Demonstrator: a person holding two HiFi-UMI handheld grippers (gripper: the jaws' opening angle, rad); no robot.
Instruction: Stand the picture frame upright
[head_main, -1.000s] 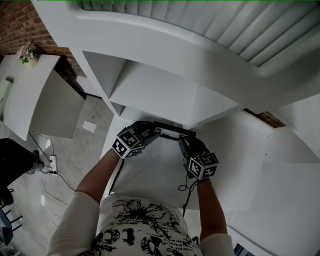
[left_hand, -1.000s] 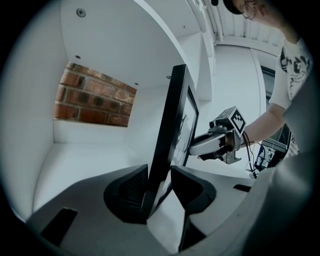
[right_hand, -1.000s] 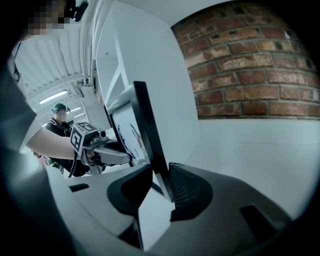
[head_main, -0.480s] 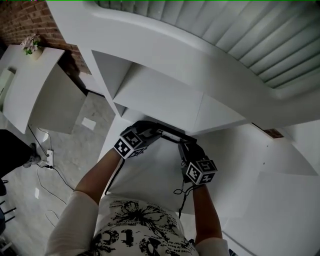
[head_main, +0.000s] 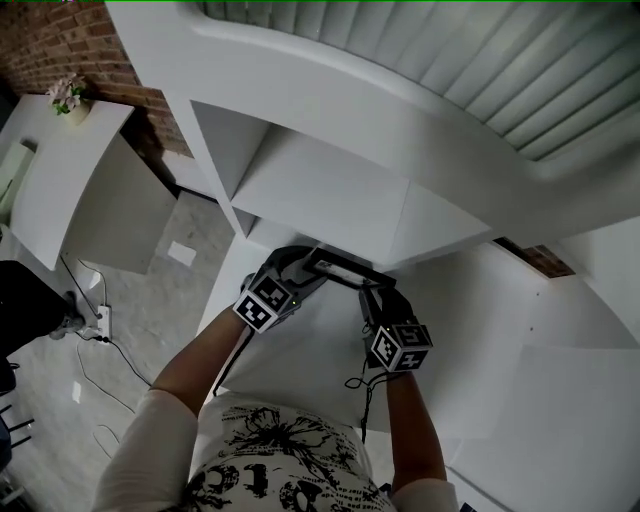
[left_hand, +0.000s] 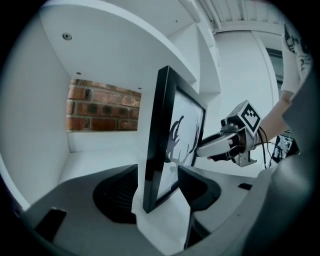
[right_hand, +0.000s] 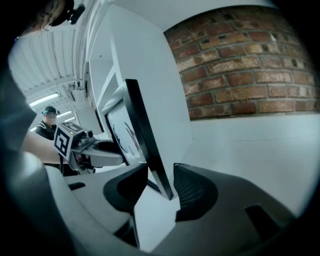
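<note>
A black picture frame (head_main: 340, 268) with a dark drawing on white stands upright on the white shelf (head_main: 300, 340), seen edge-on in both gripper views (left_hand: 159, 140) (right_hand: 145, 140). My left gripper (head_main: 303, 262) straddles its left end. The jaws have just been opening, and there are gaps between both pads (left_hand: 117, 192) and the frame edge. My right gripper (head_main: 378, 290) straddles the right end. Its jaws have also just been opening, and the frame's lower corner stands free between its pads (right_hand: 187, 192). Each gripper shows in the other's view: the right gripper (left_hand: 212, 147), the left gripper (right_hand: 105, 150).
A red brick wall (left_hand: 102, 109) (right_hand: 240, 65) shows behind the open-backed shelf compartment. A shelf board (head_main: 330, 190) runs close above. A white side table with a flower pot (head_main: 68, 95) stands at the far left, with cables on the floor (head_main: 100, 335). A person (right_hand: 48, 122) stands in the background.
Both grippers stay at the frame's two ends. The left gripper has tilted slightly. The frame keeps standing in the same place.
</note>
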